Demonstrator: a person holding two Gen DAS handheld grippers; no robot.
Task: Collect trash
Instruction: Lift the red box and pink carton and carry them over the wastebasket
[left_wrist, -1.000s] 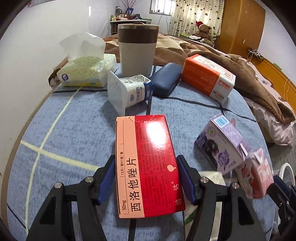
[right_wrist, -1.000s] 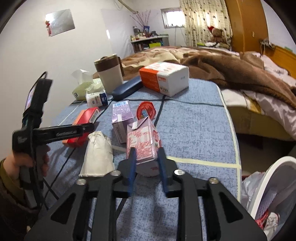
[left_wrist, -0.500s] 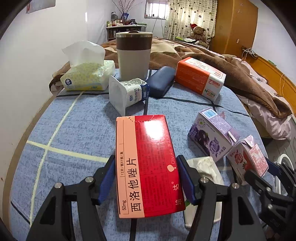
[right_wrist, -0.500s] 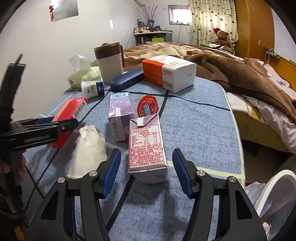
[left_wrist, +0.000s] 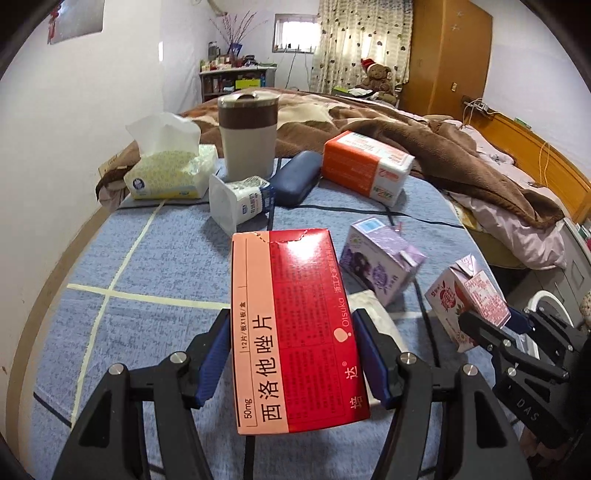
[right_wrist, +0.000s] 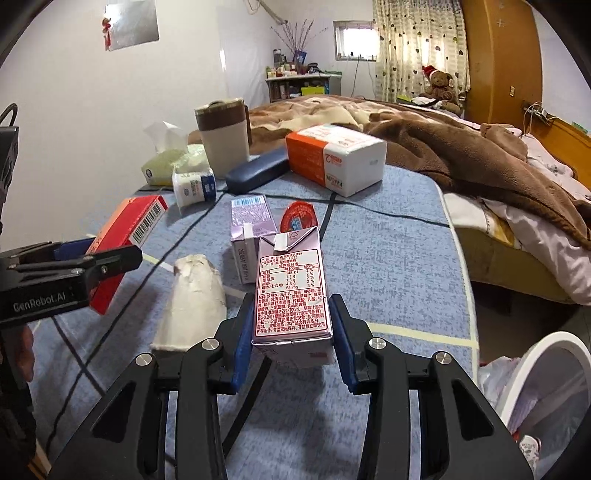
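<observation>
Blue-covered desk (right_wrist: 388, 258) beside a bed: left tongs (left_wrist: 291, 354) are clamped on a red medicine box (left_wrist: 291, 325); right tongs (right_wrist: 291, 332), just closed again, grip a pink milk carton (right_wrist: 291, 291). At three o'clock waits the bin (right_wrist: 546, 373). Left: one purple carton (right_wrist: 251, 229), one yogurt cup (right_wrist: 194, 186), one crumpled paper (right_wrist: 195, 295), one lid (right_wrist: 299, 218).

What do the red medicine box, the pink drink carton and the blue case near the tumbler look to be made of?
Red medicine box: thin glossy paperboard, judging by the sheen and the ragged torn top edge.
Pink drink carton: coated carton board with a metallic sheen, folded gable top and creased seams.
Blue case: probably a hard shell in matte leatherette; rounded and seamless, but the covering is uncertain.
</observation>
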